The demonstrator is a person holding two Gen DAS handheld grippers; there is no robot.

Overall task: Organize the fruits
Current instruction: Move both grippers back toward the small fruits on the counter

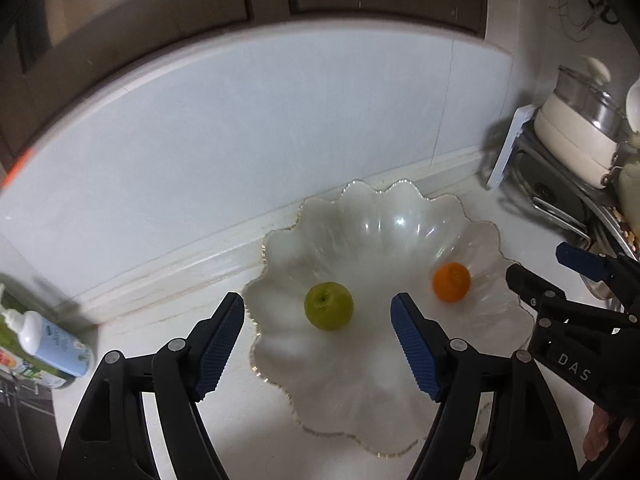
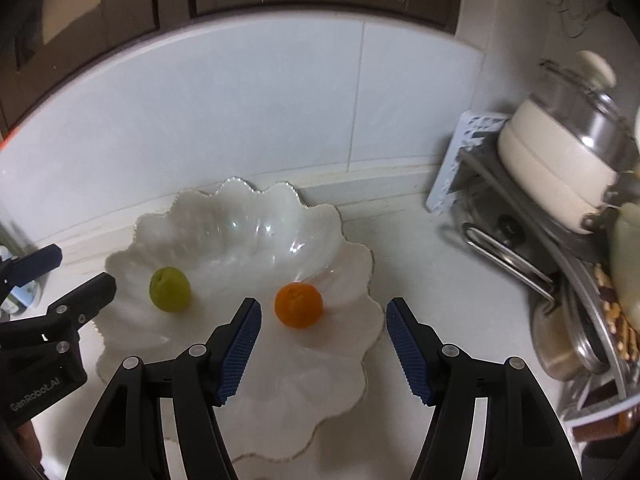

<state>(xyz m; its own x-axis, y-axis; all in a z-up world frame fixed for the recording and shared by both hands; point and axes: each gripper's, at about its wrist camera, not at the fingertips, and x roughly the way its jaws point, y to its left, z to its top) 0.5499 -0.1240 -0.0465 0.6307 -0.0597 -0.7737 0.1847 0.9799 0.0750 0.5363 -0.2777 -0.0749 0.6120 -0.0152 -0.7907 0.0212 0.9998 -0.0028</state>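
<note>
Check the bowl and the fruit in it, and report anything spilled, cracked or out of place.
Nothing stands out. The green fruit and the orange sit apart inside the scalloped bowl, which shows no crack. Both the left gripper and right gripper are open, holding nothing.

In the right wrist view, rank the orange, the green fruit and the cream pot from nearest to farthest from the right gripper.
1. The orange, just ahead of the right gripper, left of centre between its fingers, in the scalloped bowl.
2. The green fruit, further left in the same bowl.
3. The cream pot, far right on the rack by the wall.
</note>
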